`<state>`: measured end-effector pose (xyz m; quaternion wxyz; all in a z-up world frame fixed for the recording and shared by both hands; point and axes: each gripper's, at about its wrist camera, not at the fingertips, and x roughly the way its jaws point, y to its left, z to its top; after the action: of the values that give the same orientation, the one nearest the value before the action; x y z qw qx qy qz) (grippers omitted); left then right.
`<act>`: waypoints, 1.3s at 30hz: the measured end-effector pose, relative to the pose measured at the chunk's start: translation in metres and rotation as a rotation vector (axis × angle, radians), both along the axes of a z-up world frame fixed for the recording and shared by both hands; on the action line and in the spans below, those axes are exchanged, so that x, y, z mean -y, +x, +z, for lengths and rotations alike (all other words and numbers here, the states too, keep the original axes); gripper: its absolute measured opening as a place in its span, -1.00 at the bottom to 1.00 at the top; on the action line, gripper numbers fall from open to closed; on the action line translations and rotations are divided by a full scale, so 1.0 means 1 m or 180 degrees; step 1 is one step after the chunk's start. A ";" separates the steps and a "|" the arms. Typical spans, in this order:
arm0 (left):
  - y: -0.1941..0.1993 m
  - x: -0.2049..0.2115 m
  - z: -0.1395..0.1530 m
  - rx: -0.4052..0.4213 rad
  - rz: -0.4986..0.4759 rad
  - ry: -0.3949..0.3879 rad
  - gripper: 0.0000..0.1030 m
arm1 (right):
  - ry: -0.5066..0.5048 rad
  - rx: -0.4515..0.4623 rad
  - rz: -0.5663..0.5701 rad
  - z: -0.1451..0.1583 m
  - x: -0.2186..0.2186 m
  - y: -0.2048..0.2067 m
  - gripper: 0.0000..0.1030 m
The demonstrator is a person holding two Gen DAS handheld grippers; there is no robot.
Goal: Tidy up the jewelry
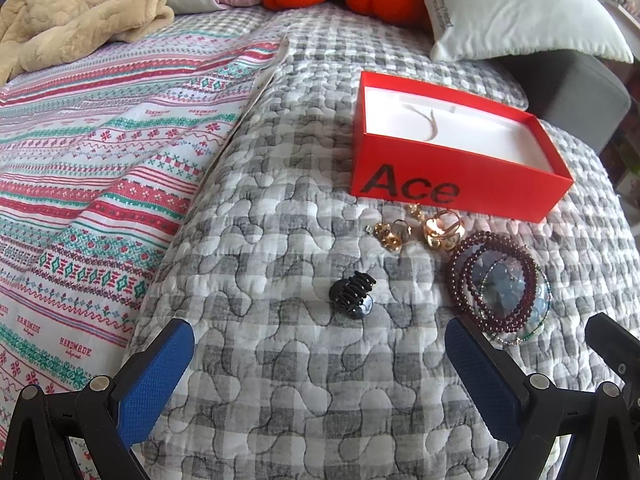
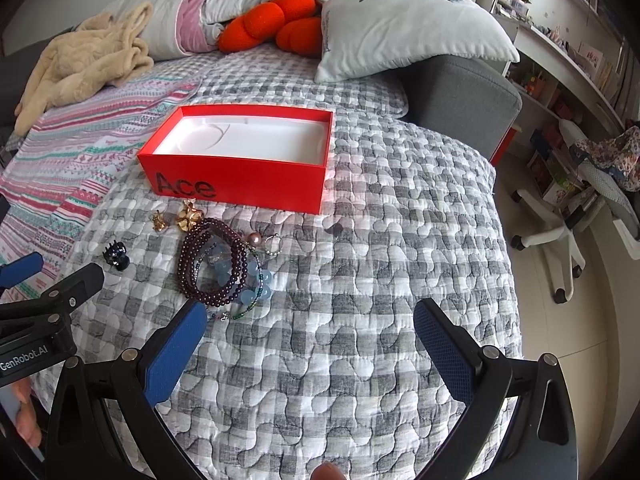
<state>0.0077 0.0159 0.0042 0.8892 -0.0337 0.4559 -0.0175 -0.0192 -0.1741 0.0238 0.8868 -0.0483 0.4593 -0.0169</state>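
A red box [image 1: 460, 168] with no lid sits on the bed, on a gray checked quilt [image 1: 280, 360]. It says "Ace" on its front side. The inside is white, and only a thin pale loop lies in it.

All the jewelry lies on the quilt, just in front of the red box. Right by the word "Ace" are some gold pieces [image 1: 416, 228], close together. A bit further from the box is a dark red bead bracelet [image 1: 492, 276] wound in loops. It lies on top of a light blue bead bracelet [image 2: 256, 284], and they touch. A thin string of tiny green beads [image 2: 244, 312] peeks out at the edge of this pile. A pink pearl [image 2: 255, 237] and a small silver ring [image 2: 273, 245] lie beside the pile, on the side away from the word "Ace". A small black hair clip [image 1: 353, 295] lies alone on the quilt, in front of the box and a little apart from the beads.

The left hand-held gripper [image 1: 320, 364] hangs above the quilt in front of the box. Its blue fingers are spread wide and hold nothing. The hair clip lies just ahead of them. The right hand-held gripper [image 2: 310, 342] is spread wide too and holds nothing. One of its blue fingers [image 2: 176, 350] is right next to the bead pile.

Behind the red box, further up the bed, are an orange plush toy [image 2: 276, 20] and a white pillow [image 2: 408, 28].
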 end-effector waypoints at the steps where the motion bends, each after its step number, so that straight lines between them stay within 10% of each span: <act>1: 0.000 0.000 0.000 0.0008 -0.0001 0.0000 1.00 | 0.0007 0.0000 -0.0004 0.000 0.000 0.000 1.00; 12: 0.005 -0.003 -0.006 0.0120 0.0043 0.0041 1.00 | 0.0081 -0.0019 -0.0135 -0.002 0.015 0.005 1.00; 22: 0.038 0.001 0.000 -0.0276 -0.0654 0.0224 1.00 | 0.0293 -0.0268 0.0007 0.009 0.032 0.033 1.00; 27: 0.035 0.000 -0.007 -0.0171 -0.0927 -0.0025 0.67 | 0.0692 -0.0538 0.0209 0.002 0.031 0.048 0.95; 32: 0.030 0.006 -0.020 -0.0288 -0.1177 -0.0277 0.35 | 0.0981 -0.0759 0.0392 -0.027 0.026 0.042 0.33; 39: 0.040 0.015 -0.023 -0.0259 -0.1237 -0.0269 0.03 | 0.1034 -0.0606 0.0596 -0.023 0.018 0.043 0.26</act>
<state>0.0474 0.0014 -0.0184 0.8477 0.0170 0.4883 -0.2066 0.0240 -0.1918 0.0004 0.8332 0.0514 0.5312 0.1445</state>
